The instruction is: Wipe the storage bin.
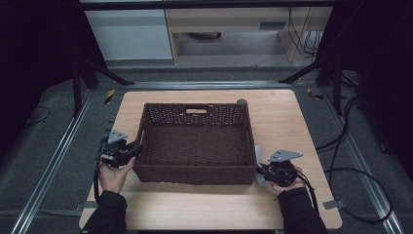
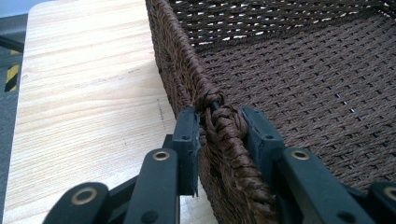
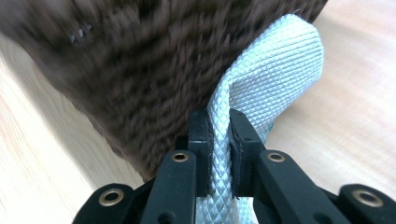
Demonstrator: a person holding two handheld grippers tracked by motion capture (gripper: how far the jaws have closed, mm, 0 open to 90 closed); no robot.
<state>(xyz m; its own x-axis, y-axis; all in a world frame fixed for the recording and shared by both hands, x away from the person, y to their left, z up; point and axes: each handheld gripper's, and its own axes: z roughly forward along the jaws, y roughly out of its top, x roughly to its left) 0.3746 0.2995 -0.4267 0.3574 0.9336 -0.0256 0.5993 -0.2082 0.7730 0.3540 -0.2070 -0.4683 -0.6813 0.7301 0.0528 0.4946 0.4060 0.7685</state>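
A brown woven basket (image 1: 195,174) stands mid-table with nothing inside it. My left gripper (image 1: 136,148) is at its left wall. In the left gripper view the braided rim (image 2: 180,60) runs between the jaws of my left gripper (image 2: 219,126), and both pads press on it. At the basket's near right corner, my right gripper (image 1: 260,170) is shut on a pale grey textured strip (image 1: 256,153). Seen from the right gripper view, the strip (image 3: 280,70) rises from my right gripper (image 3: 218,121) and curves against the blurred basket wall (image 3: 140,70).
The light wooden table (image 1: 287,122) has bare room on all sides of the basket. A small grey object (image 1: 242,102) sits at the basket's far right corner. Metal rails and cables lie on the floor around the table.
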